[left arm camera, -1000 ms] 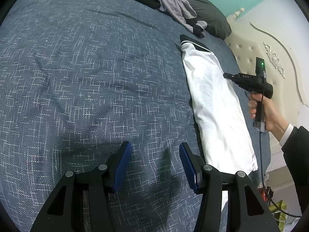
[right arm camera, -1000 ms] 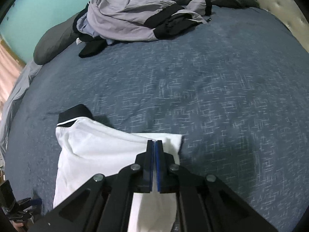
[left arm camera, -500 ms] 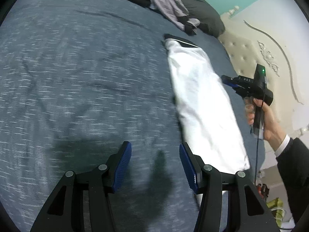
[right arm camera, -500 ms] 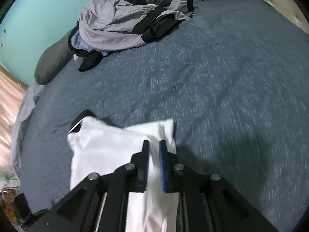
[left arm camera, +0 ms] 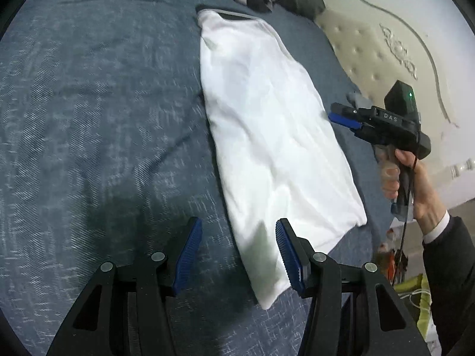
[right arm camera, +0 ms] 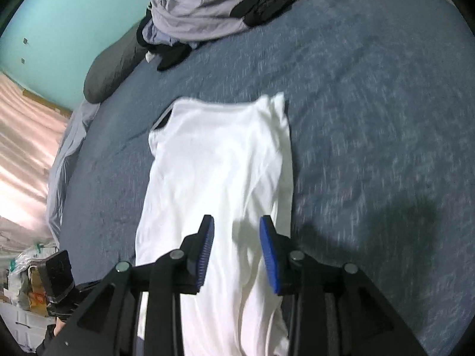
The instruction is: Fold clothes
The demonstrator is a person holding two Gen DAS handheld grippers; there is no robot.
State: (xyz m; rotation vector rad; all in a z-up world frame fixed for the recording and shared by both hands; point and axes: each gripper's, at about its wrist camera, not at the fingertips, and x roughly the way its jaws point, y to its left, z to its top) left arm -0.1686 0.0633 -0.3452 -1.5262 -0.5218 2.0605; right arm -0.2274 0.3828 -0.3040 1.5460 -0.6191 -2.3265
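Observation:
A white garment [left arm camera: 267,124] with a dark collar lies folded into a long strip on the blue bedspread [left arm camera: 89,103]. My left gripper [left arm camera: 239,228] hovers open over the strip's near corner, nothing between its blue pads. In the right wrist view the same white garment [right arm camera: 219,160] stretches away from me. My right gripper [right arm camera: 236,225] hangs above it with its jaws opening, the cloth lying below them and not pinched. From the left wrist view the right gripper [left arm camera: 341,115] appears at the strip's right edge, held by a hand [left arm camera: 415,184].
A heap of grey and black clothes [right arm camera: 213,14] lies at the far end of the bed beside a dark pillow [right arm camera: 112,68]. A padded cream headboard [left arm camera: 371,53] runs along the bed's right side. Bags and clutter [right arm camera: 26,273] sit on the floor beyond the edge.
My right gripper let go of the white garment's edge and pulled back over the strip with its jaws parting. My left gripper slid toward the strip's near corner.

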